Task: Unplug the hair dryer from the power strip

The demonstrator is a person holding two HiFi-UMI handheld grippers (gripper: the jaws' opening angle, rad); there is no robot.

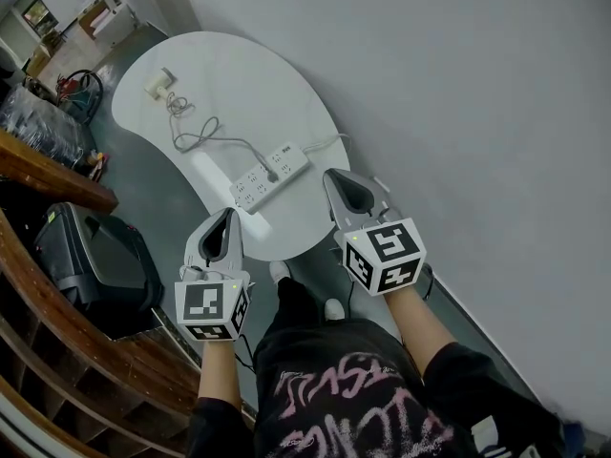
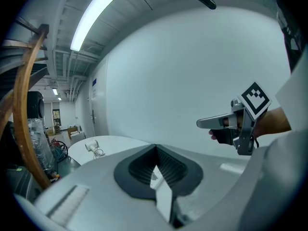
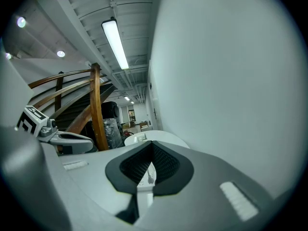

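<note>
Hovering closed, left tongs (image 1: 226,215) and right tongs (image 1: 333,176) face the white, plugged-in hair dryer (image 1: 158,83).

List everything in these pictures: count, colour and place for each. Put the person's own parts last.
table: one, white, curved, ahead of the person
wall: one, grey, along the table's right side
power strip: one, white, on the table's near end
hair dryer: one, white, on the table's far end
cord: one, grey, loosely looped from the hair dryer to a plug in the power strip
wooden rail: one, brown, curved, at the left
black device: one, low at the left
shoes: two, white, by the table's near edge
left gripper: one, grey, jaws together, empty
right gripper: one, grey, jaws together, empty
</note>
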